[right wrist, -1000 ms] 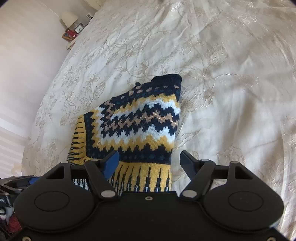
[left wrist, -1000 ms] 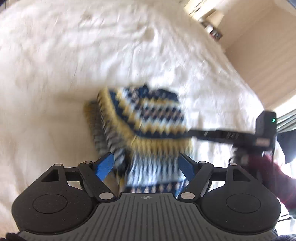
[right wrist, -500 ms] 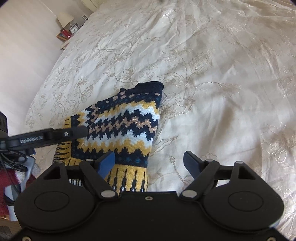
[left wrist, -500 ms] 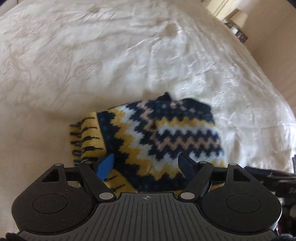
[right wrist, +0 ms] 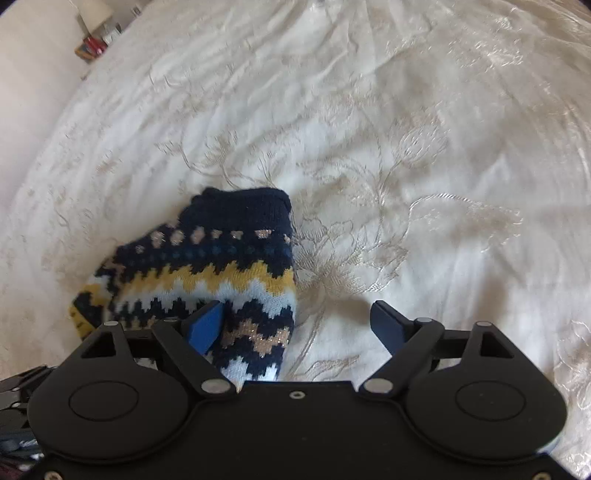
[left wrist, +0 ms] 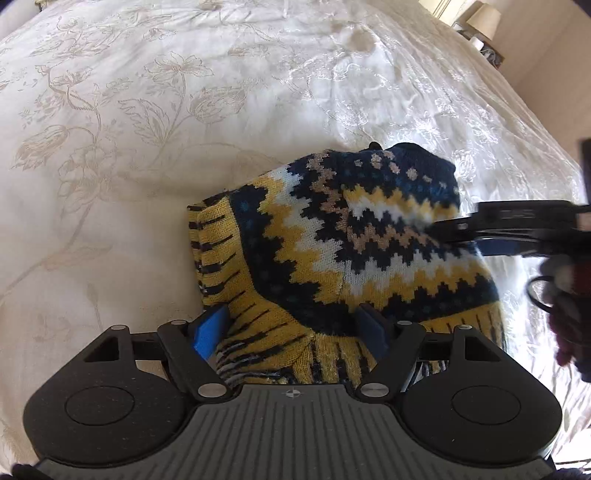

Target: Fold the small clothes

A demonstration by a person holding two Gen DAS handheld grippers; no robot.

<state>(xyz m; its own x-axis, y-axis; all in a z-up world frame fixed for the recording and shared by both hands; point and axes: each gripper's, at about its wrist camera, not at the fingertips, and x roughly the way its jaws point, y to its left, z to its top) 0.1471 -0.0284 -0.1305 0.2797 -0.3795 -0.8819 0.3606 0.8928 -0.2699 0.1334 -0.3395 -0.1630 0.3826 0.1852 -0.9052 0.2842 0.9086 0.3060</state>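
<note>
A small knitted sweater (left wrist: pixel 332 251) in navy, yellow and white zigzags lies folded on the white bedspread (left wrist: pixel 147 110). My left gripper (left wrist: pixel 291 326) is open, its blue-padded fingers either side of the sweater's yellow hem. The sweater also shows in the right wrist view (right wrist: pixel 221 269), navy collar end farthest away. My right gripper (right wrist: pixel 299 325) is open over the sweater's right edge, its left finger over the knit and its right finger over bare bedspread (right wrist: pixel 424 184). The right gripper also shows in the left wrist view (left wrist: pixel 517 229), beside the sweater's right side.
The embroidered white bedspread stretches on all sides. A bedside table with a lamp (left wrist: pixel 484 18) stands at the far right in the left wrist view; the same corner with small items (right wrist: pixel 96 40) shows at the upper left in the right wrist view.
Both grippers have come closer and lower over the sweater. The right gripper has shifted toward the collar end. The sweater lies flatter and fills more of both views.
</note>
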